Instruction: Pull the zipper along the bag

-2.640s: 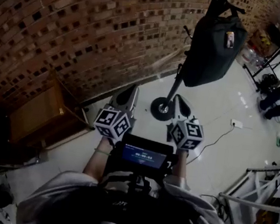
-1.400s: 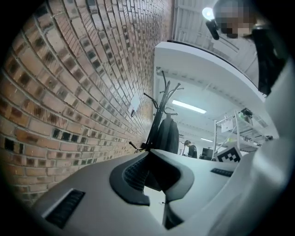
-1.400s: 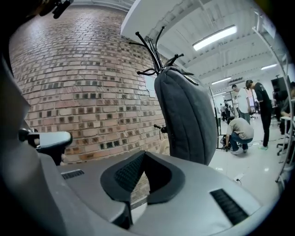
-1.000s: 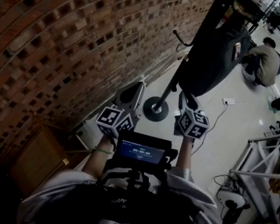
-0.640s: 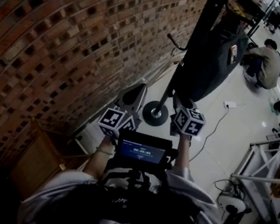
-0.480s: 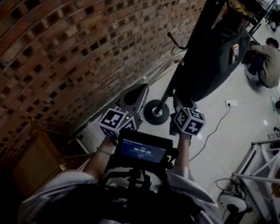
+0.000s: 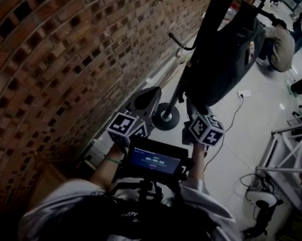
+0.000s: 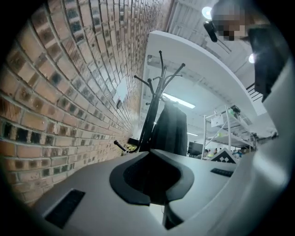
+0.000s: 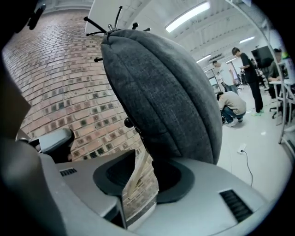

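Observation:
A dark grey bag (image 7: 228, 50) hangs from a black coat stand (image 7: 197, 51) by the brick wall. In the right gripper view the bag (image 9: 161, 87) fills the middle, just beyond the jaws. I cannot make out its zipper pull. My right gripper (image 9: 140, 159) is open, with only wall showing through the gap between its jaws. In the head view the right gripper (image 7: 197, 110) is just under the bag's lower end. My left gripper (image 8: 150, 154) is shut on nothing, and the bag (image 8: 171, 129) hangs farther off ahead of it. Seen from the head, the left gripper (image 7: 146, 97) is left of the stand's base (image 7: 165, 116).
The brick wall (image 7: 66, 49) runs close along the left. A cable and power strip (image 7: 244, 94) lie on the floor behind the stand. A person crouches (image 7: 278, 46) at the upper right. Metal racks (image 7: 296, 160) stand on the right. A small screen (image 7: 154, 159) sits at my chest.
The head view has swung, so the bag and stand now sit closer above the grippers. Both grippers stay side by side, slightly nearer the stand's base.

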`<state>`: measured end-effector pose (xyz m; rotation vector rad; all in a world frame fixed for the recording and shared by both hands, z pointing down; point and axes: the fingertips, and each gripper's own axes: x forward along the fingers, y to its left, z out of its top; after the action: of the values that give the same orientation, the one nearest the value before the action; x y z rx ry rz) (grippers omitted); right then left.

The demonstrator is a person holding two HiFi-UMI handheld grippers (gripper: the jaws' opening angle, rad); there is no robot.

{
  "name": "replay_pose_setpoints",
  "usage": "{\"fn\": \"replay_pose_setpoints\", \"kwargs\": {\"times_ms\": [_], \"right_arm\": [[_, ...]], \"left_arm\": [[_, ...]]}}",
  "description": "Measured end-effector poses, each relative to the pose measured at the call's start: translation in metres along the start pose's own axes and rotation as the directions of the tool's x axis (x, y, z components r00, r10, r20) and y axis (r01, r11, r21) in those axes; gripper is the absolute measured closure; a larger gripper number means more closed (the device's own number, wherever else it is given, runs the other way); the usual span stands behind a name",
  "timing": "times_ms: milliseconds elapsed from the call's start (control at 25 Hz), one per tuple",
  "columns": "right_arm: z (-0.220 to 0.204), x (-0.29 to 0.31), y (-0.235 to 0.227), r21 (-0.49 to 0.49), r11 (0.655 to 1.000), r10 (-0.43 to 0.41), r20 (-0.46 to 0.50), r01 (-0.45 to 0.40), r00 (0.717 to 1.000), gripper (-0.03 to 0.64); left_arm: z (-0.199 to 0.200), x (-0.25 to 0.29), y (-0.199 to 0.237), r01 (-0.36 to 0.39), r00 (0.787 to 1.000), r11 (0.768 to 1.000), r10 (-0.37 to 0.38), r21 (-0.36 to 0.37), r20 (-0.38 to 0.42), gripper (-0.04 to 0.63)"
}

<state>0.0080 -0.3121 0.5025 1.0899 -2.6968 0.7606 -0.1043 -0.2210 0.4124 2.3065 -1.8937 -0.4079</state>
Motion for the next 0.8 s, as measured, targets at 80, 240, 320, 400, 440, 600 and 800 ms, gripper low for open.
{"fn": "replay_pose_setpoints", "kwargs": {"times_ms": [80,240,320,400,440,600,800], "right_arm": [[0.001,-0.002,0.000,0.056,0.998,-0.022,0.028,0.020,0.999,0.483],[0.006,-0.002,0.002,0.114,0.993,-0.054,0.086,0.044,0.995,0.499],[0.009,-0.003,0.004,0.120,0.991,-0.071,0.116,0.057,0.991,0.539],[0.014,-0.007,0.005,0.112,0.991,-0.088,0.149,0.072,0.985,0.595],[0.017,-0.008,0.005,0.106,0.991,-0.099,0.157,0.083,0.983,0.595],[0.024,-0.007,0.003,0.133,0.984,-0.141,0.181,0.117,0.973,0.609],[0.026,-0.008,0.010,0.144,0.987,-0.102,0.189,0.075,0.977,0.626]], "left_arm": [[0.000,0.005,0.007,0.038,0.999,0.999,-0.039,-0.014,-0.013,0.588],[-0.002,0.017,0.023,0.095,0.995,0.995,-0.096,-0.036,-0.032,0.586],[-0.002,0.023,0.030,0.119,0.992,0.992,-0.121,-0.041,-0.038,0.587],[-0.001,0.031,0.033,0.148,0.988,0.988,-0.150,-0.047,-0.041,0.587],[-0.001,0.035,0.034,0.162,0.986,0.986,-0.164,-0.050,-0.043,0.586],[-0.002,0.046,0.036,0.195,0.979,0.979,-0.198,-0.065,-0.050,0.588],[-0.003,0.052,0.036,0.218,0.973,0.973,-0.223,-0.078,-0.056,0.587]]}}
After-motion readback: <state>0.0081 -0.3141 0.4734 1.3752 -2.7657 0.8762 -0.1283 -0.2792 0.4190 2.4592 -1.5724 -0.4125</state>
